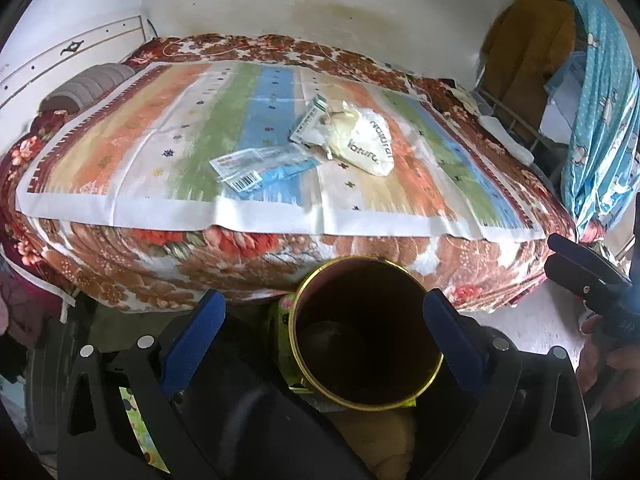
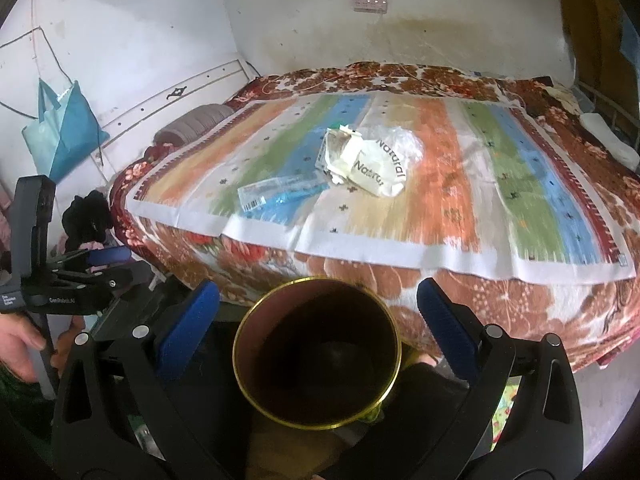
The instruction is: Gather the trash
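Seemingly nothing collected: wrappers [image 1: 264, 168] and crumpled bag [image 1: 362, 140] lie ahead on the bed [image 1: 120, 128], beyond the bin [image 1: 366, 332] (contents unclear), left gripper [image 1: 324, 320] and right gripper [image 2: 318, 312] both spread, empty.

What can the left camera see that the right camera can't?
Only the left camera shows the blue spotted cloth hanging at the right. Only the right camera shows the blue bag hanging on the wall. Both show the striped bed cover, the white crumpled bag, the blue wrapper and the gold-rimmed bin.
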The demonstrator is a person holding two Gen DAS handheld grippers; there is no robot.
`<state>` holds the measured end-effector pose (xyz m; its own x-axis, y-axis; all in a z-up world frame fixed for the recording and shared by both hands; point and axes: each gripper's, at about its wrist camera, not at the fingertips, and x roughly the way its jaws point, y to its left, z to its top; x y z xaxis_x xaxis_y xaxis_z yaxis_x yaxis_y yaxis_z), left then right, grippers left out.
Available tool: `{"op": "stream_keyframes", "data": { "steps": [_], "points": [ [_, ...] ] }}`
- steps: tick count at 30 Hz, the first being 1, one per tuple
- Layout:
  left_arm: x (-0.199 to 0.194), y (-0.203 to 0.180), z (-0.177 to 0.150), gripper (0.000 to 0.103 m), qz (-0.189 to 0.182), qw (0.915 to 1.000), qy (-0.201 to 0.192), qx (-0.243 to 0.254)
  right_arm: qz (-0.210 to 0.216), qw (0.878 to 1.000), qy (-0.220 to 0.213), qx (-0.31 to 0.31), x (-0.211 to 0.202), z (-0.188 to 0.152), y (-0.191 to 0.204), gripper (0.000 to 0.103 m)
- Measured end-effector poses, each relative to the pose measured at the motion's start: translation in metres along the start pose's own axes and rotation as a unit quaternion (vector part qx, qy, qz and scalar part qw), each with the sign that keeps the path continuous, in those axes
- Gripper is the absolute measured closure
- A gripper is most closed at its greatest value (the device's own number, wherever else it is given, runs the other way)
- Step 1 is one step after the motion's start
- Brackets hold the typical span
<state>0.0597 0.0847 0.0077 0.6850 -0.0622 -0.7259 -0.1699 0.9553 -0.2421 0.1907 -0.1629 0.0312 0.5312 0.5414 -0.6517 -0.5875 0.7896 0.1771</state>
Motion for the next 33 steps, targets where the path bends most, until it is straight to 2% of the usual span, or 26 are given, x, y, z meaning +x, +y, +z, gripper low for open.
{"op": "stream_keyframes", "data": {
  "steps": [13,16,22,33],
  "points": [
    [0.037,0.047,0.031,0.006,-0.01,0.9987,-0.008,-0.049,-0.006,1.0,-0.007,-0.004,0.042,0.045,-0.003,0.009],
    [0.049,0.06,0.038,0.007,-0.013,0.9979,0.001,-0.064,-0.008,1.0,-0.007,-0.004,0.053,0.056,-0.002,0.009],
    [0.071,0.079,0.052,0.007,-0.011,0.9974,0.006,-0.07,-0.011,1.0,-0.01,-0.006,0.081,0.08,0.001,0.009],
    [0.106,0.096,0.074,0.01,-0.039,0.9954,0.013,-0.086,-0.022,1.0,-0.01,0.013,0.126,0.107,-0.004,0.009]
  ]
}}
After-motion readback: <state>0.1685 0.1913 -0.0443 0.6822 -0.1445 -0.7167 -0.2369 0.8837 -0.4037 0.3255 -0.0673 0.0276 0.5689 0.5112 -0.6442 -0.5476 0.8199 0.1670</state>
